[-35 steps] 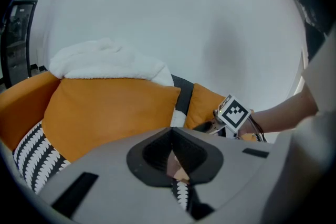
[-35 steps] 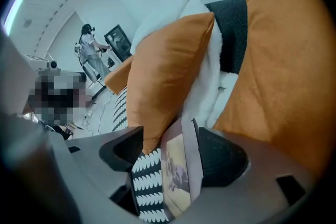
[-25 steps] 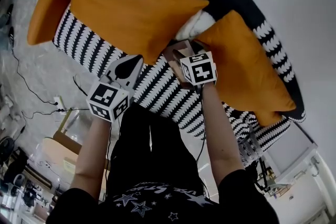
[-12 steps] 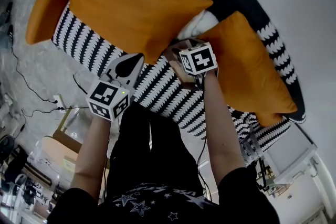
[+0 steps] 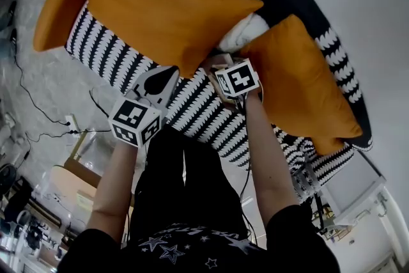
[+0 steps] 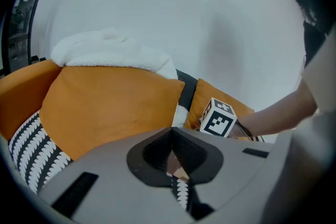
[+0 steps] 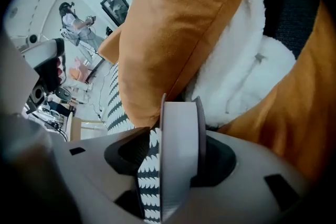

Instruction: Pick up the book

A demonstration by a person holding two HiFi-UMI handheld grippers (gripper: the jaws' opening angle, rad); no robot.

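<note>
Brown-covered thick book (image 7: 178, 128) standing on black-and-white patterned sofa seat (image 5: 198, 105) between two orange cushions (image 5: 160, 9), within right gripper (image 7: 176, 157) jaws, wide, just closing, gap one side; left gripper (image 6: 173, 155) pinched together, empty.

Three orange cushions (image 5: 166, 16), one book (image 7: 178, 149)

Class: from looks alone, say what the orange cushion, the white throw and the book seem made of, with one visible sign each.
Orange cushion: probably matt suede-like or velvety fabric; soft, sheenless folds.
White throw: fluffy fleece or plush, by its fuzzy pile.
Book: paper pages, pale smooth block, between thin brown covers, likely card.
</note>
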